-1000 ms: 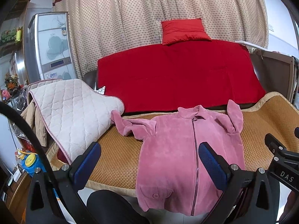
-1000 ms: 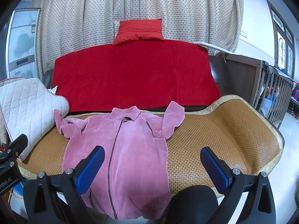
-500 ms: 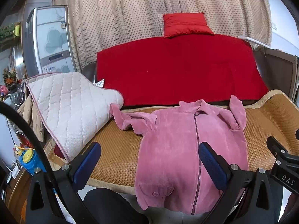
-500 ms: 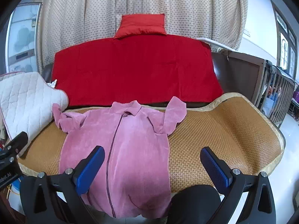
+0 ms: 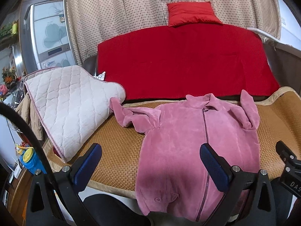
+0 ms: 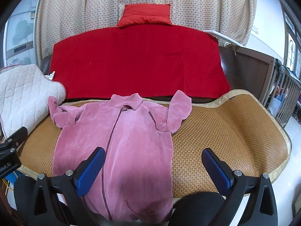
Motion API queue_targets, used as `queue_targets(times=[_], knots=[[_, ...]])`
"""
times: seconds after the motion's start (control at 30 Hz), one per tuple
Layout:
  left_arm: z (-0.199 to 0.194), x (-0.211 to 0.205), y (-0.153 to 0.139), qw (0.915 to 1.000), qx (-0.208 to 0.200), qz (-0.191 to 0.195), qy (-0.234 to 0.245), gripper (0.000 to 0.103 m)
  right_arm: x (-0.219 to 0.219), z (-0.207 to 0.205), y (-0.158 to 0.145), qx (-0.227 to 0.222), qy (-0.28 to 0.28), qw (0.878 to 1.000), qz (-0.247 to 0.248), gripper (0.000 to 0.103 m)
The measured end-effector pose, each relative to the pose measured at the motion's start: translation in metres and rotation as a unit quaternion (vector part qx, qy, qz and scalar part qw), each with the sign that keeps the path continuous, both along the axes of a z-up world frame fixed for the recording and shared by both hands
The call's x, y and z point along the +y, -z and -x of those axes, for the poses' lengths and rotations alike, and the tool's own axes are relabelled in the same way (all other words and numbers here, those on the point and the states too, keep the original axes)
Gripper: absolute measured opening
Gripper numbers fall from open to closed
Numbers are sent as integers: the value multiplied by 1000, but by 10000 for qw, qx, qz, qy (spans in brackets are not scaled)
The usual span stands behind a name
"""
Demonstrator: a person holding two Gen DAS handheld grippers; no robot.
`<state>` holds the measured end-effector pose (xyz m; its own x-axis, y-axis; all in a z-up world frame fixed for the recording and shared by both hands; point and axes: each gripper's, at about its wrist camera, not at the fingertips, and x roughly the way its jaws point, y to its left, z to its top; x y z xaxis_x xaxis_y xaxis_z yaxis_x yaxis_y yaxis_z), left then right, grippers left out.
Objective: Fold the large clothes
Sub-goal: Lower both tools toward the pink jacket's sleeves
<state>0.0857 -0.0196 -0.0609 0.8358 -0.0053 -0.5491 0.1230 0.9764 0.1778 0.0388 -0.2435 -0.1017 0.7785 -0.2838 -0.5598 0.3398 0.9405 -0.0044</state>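
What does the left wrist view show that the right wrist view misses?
Only the left wrist view shows the blue and yellow toy on the floor and the flowers at the far left. Only the right wrist view shows the wooden railing and the mat's bare right end. Both show the pink jacket lying zipped and flat, sleeves bunched near the collar, the quilted pad, the red blanket, and open fingers holding nothing.

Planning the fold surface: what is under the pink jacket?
The pink jacket lies on a woven mat, hem hanging over the front edge. Whatever is beneath the mat is covered.
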Motion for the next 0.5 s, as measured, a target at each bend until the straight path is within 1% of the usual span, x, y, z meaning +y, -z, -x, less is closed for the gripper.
queue_targets(times=[0.1, 0.2, 0.3, 0.4, 0.5], knots=[[-24, -3, 9, 9996, 270, 26, 16, 103, -14, -13, 4, -43, -46, 9999, -120, 103], [-50, -9, 21, 9992, 361, -140, -100, 103, -33, -32, 9, -8, 67, 9995, -305, 103], [-71, -13, 31, 9985, 505, -149, -143, 103, -46, -50, 11, 50, 179, 9991, -374, 103], [-86, -17, 36, 9984, 502, -221, -168, 103, -54, -65, 10, 13, 248, 9989, -392, 103], [-95, -17, 37, 9986, 441, -216, -186, 103, -54, -82, 6, -15, 233, 9992, -332, 103]])
